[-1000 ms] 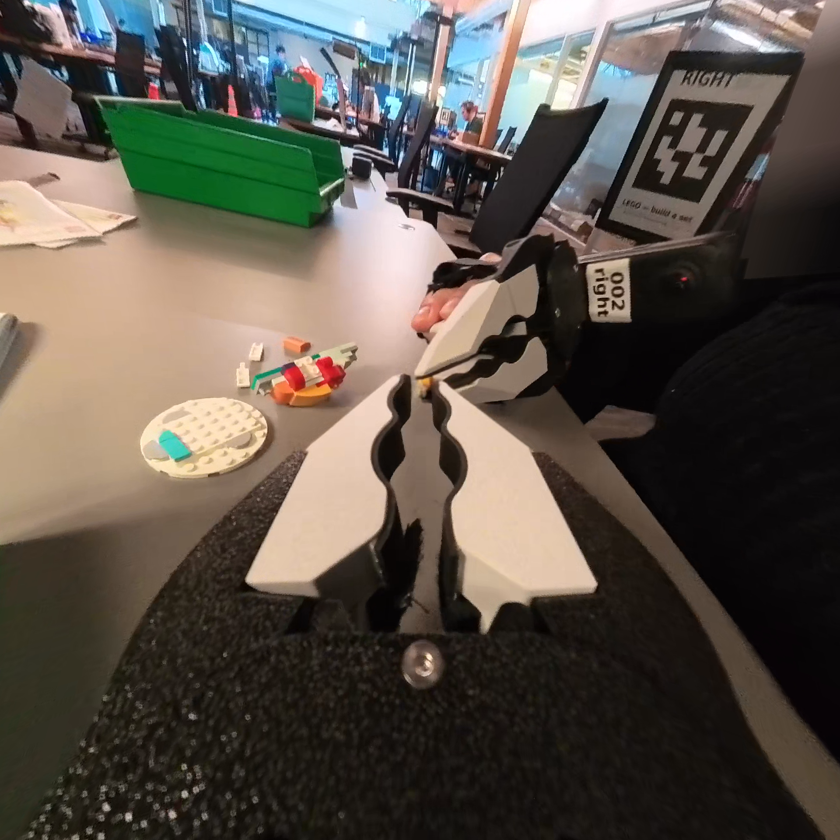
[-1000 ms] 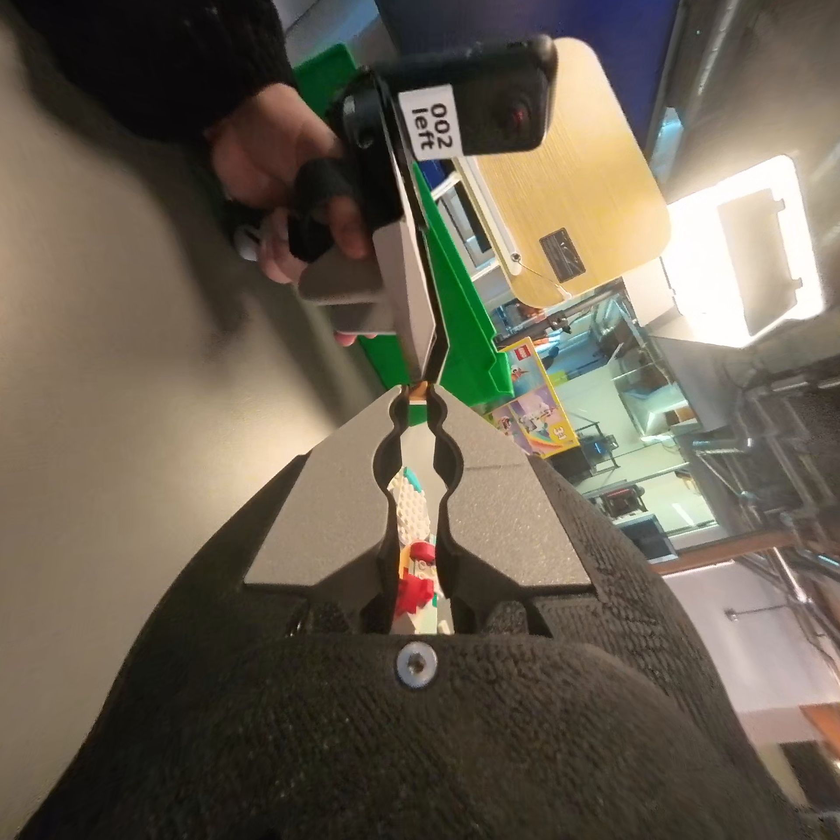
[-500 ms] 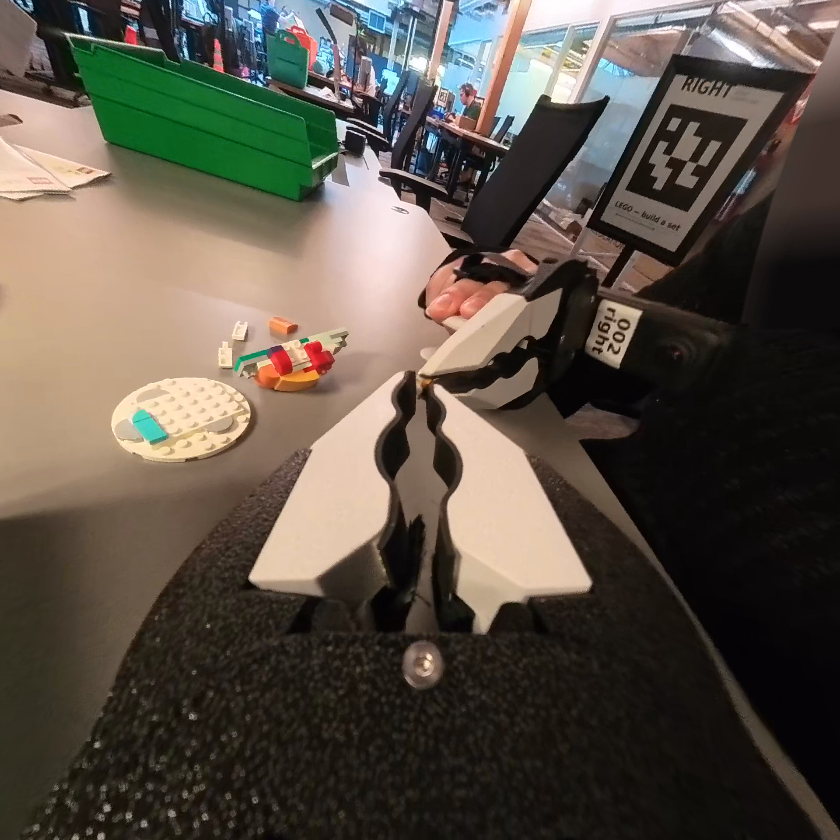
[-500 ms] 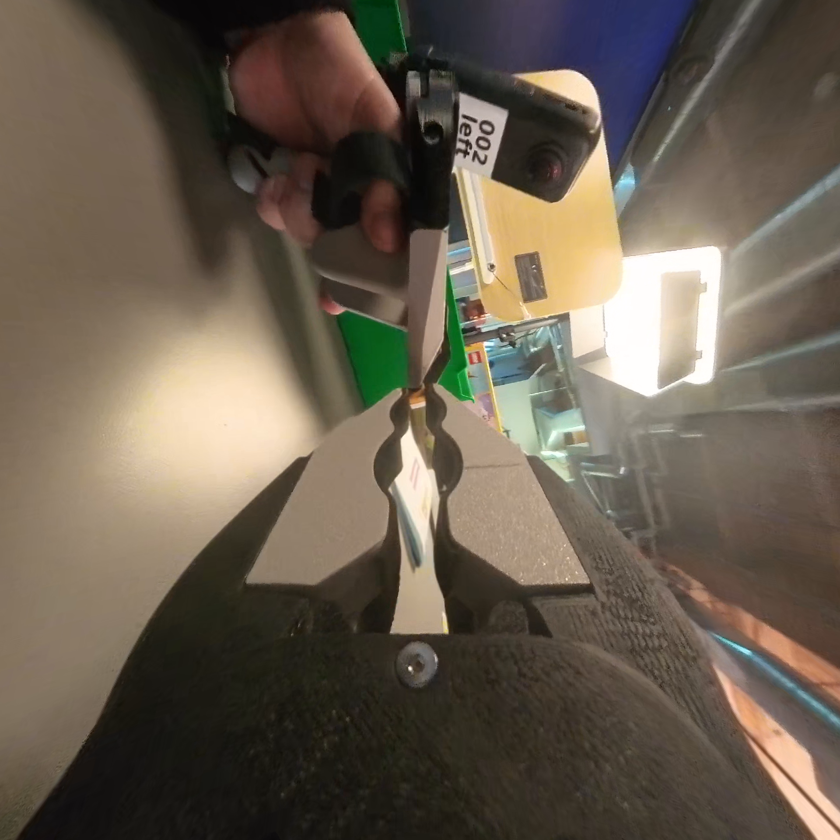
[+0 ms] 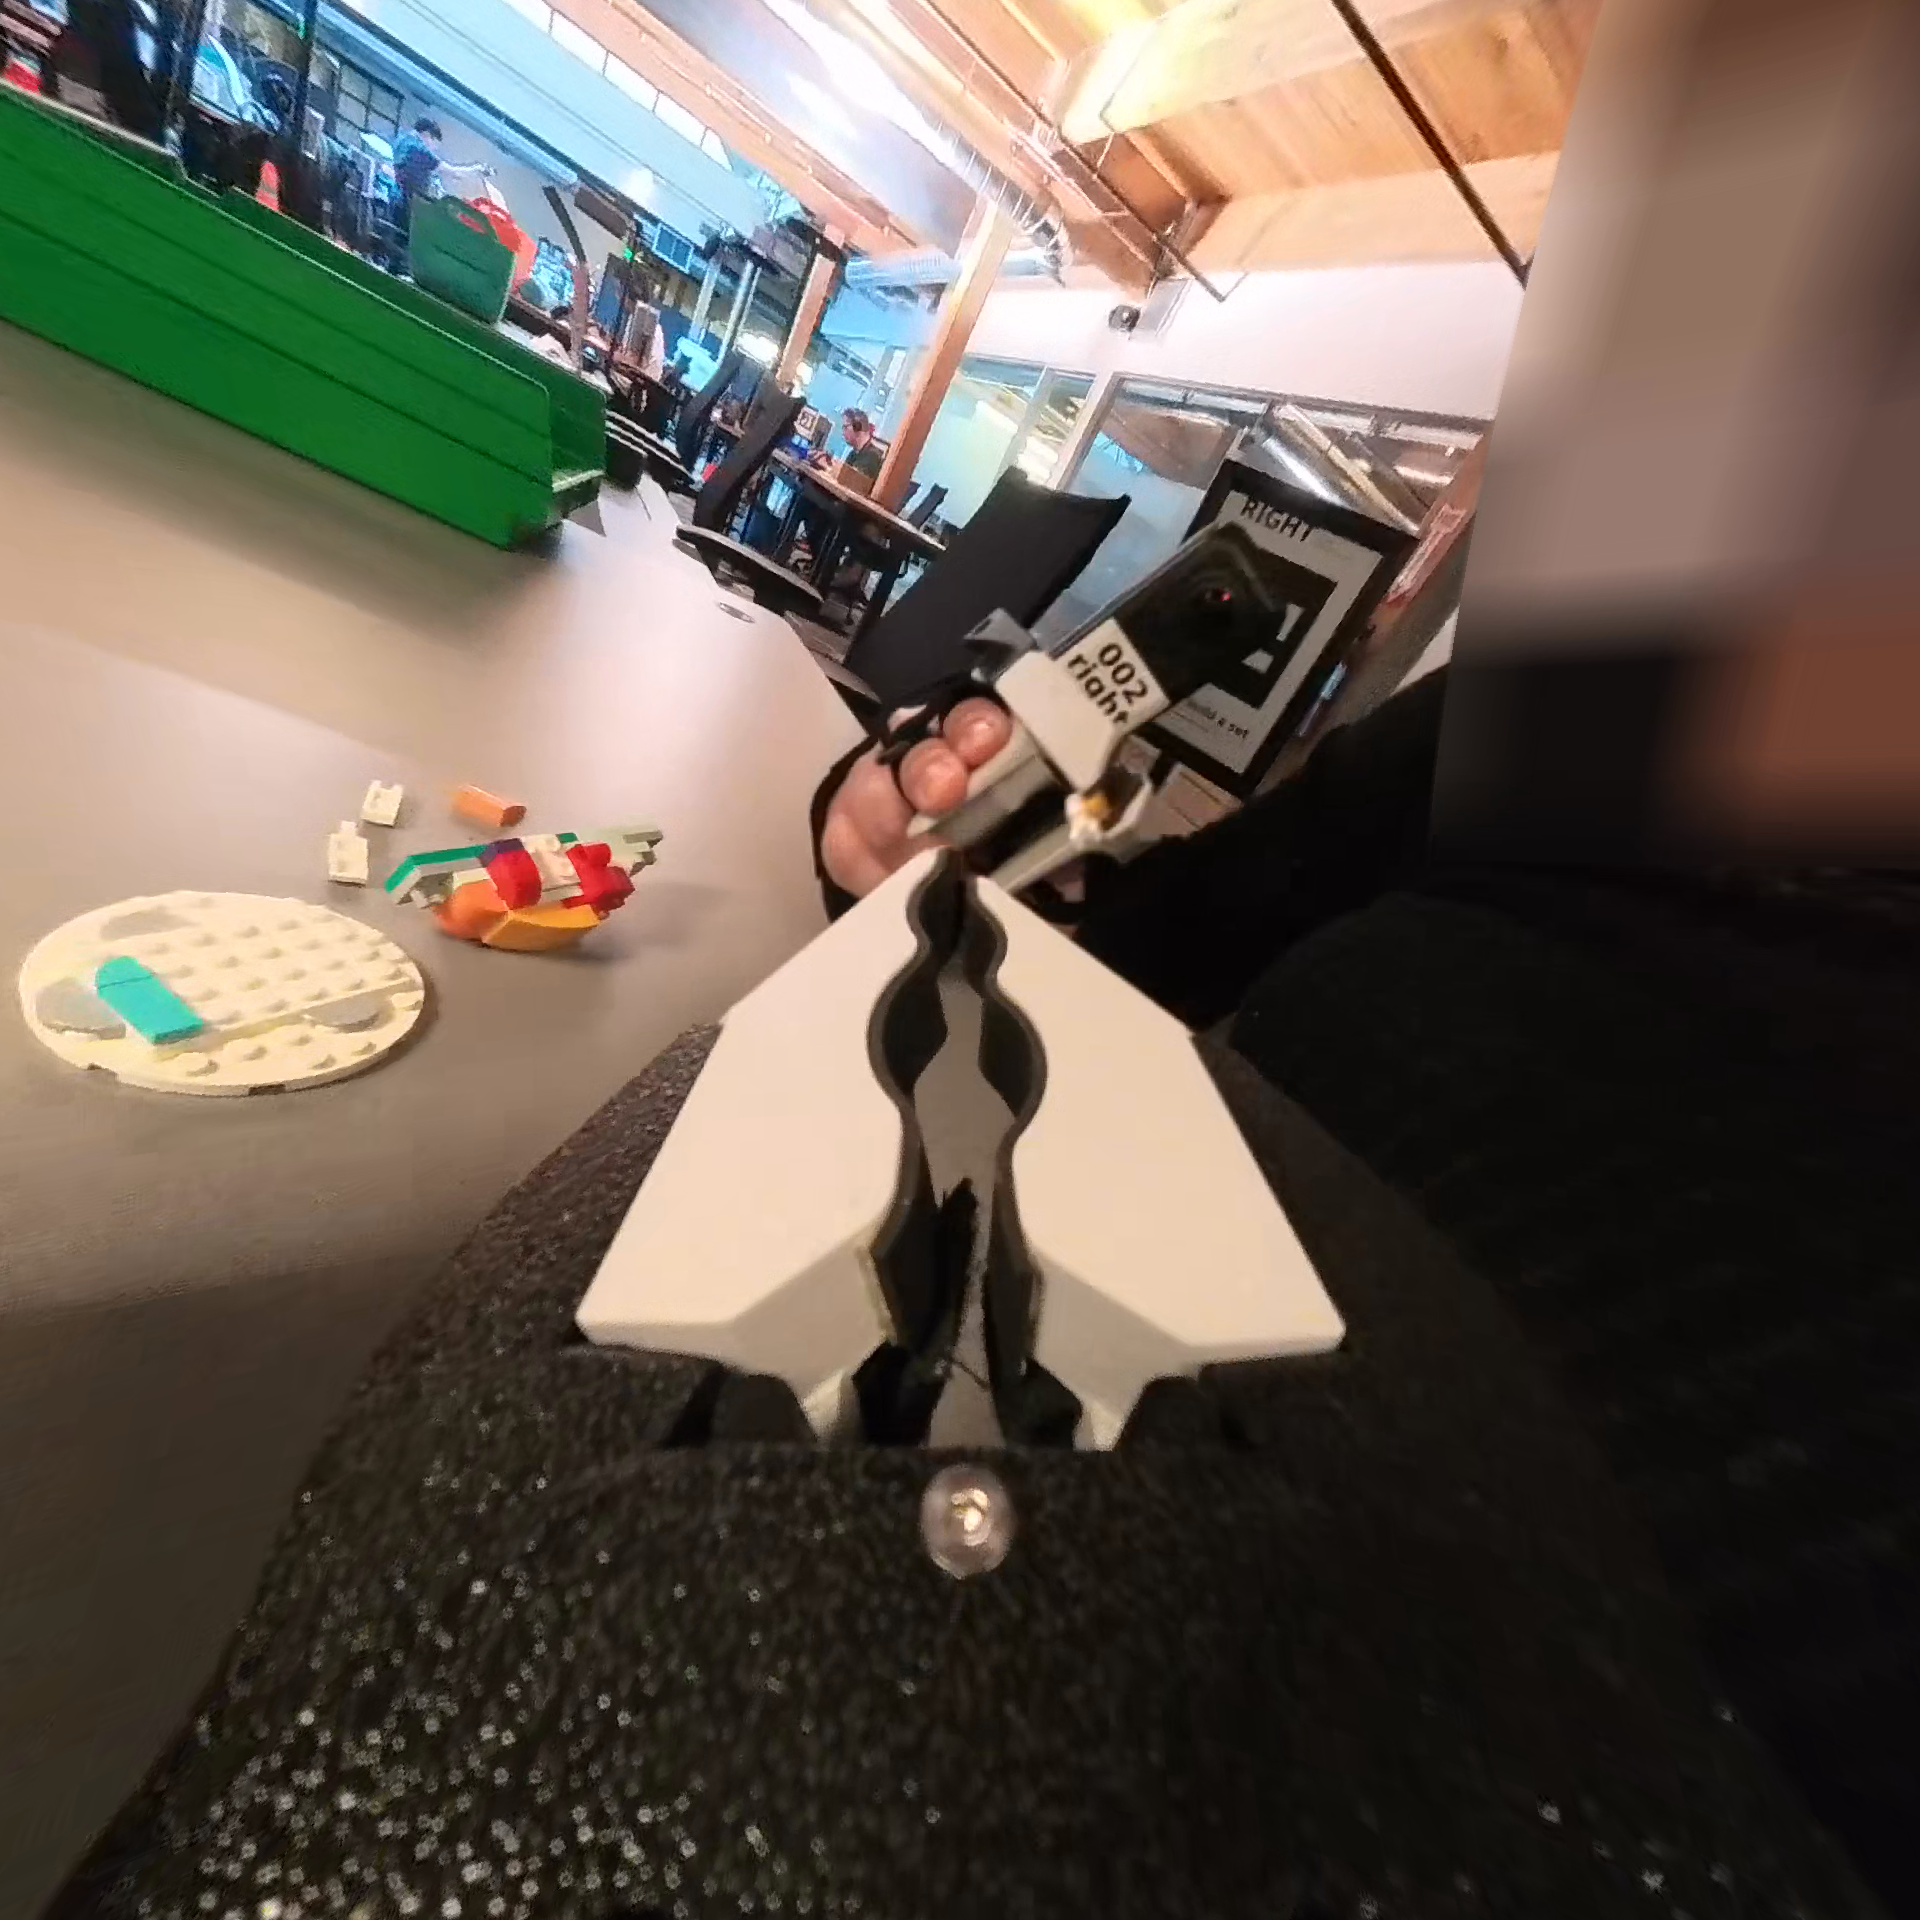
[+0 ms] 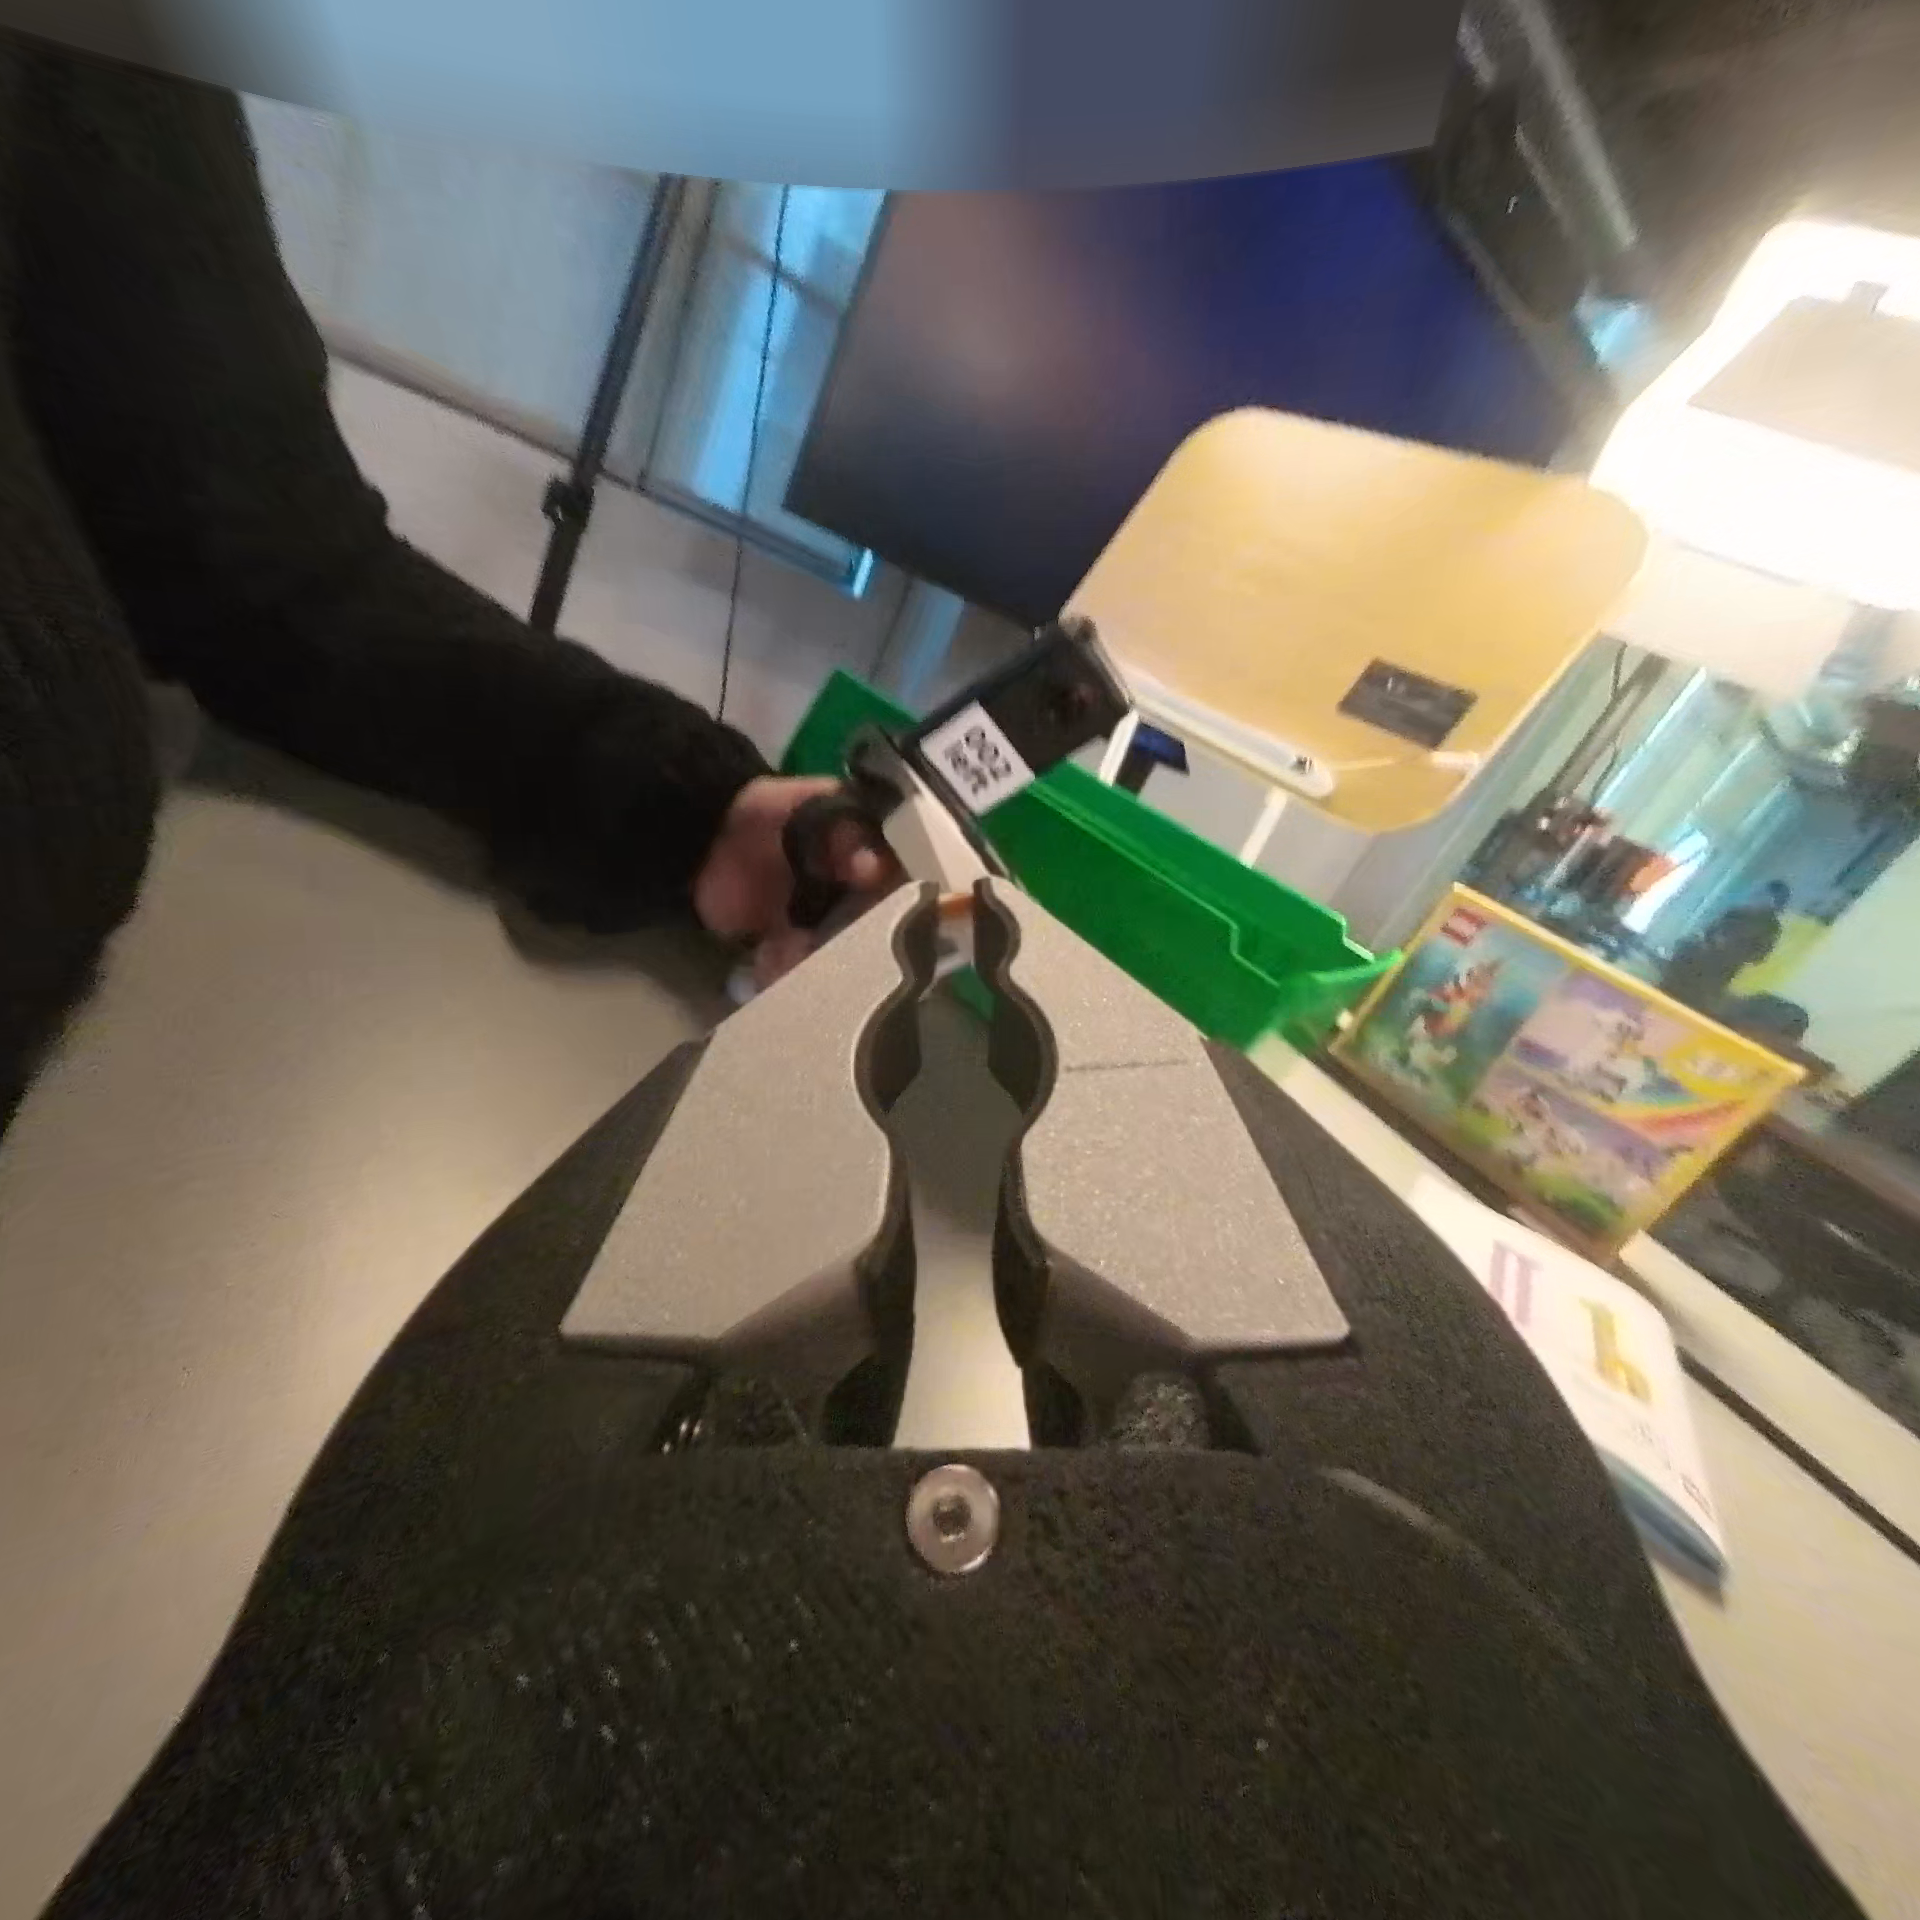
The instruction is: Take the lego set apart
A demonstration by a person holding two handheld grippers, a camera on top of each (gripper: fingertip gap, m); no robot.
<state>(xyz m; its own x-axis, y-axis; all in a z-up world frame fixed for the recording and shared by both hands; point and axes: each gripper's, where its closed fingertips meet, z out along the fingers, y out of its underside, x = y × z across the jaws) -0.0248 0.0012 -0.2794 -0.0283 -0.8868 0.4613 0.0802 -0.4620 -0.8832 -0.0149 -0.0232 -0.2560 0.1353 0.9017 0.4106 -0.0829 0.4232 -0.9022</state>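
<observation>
Right gripper (image 6: 954, 902) pinches a small white-and-orange piece (image 6: 948, 928) at twelve o'clock; left gripper (image 5: 948, 878), fingers nearly together, holds nothing visible.

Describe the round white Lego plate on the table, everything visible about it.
The round white plate lies flat on the grey table, studs up, in what looks like glossy plastic. A teal tile sits on its left part, with flat grey tiles near the left and lower edges. Nothing grips it; both tongs are away to its right. The small colourful model and two loose white pieces lie apart from it, just beyond.
</observation>
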